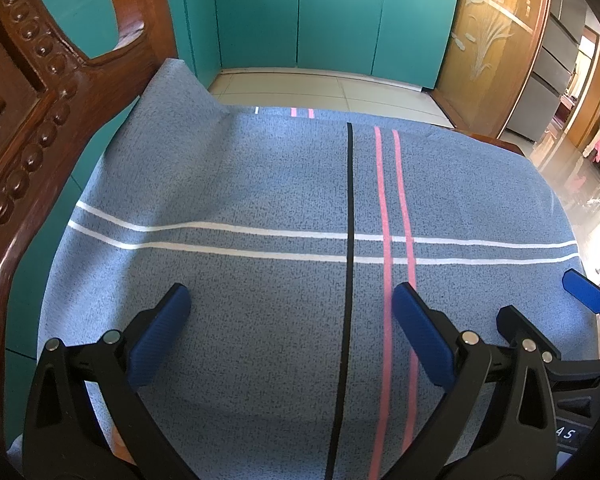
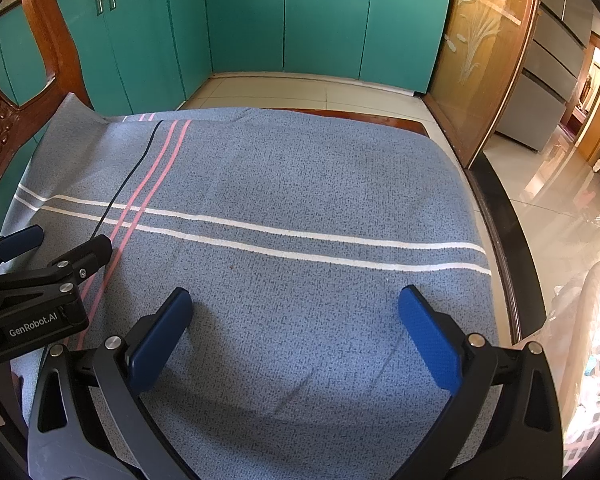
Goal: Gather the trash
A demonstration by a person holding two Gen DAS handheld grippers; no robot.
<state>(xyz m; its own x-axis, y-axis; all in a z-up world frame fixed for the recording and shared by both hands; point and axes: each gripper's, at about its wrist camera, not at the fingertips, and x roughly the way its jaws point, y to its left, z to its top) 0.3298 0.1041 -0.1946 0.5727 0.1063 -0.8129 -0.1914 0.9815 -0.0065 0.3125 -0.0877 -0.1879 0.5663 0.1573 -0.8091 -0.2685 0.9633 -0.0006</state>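
Left gripper (image 1: pixel 288 304) spread wide, ribbed blue pads (image 1: pixel 162 336), nothing between them. Right gripper (image 2: pixel 296 308) likewise spread, just beside the left. Both hover over a speckled blue woven tablecloth (image 2: pixel 300 184) with white, pink and black stripes. No trash visible in either view. Beyond: carved wooden chair (image 1: pixel 28 112), teal cabinets (image 2: pixel 324 20).

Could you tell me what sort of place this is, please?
Most likely a home kitchen or dining area: teal cabinets along a tiled floor, a cloth-covered table with a carved wooden chair, and what looks like a fridge.
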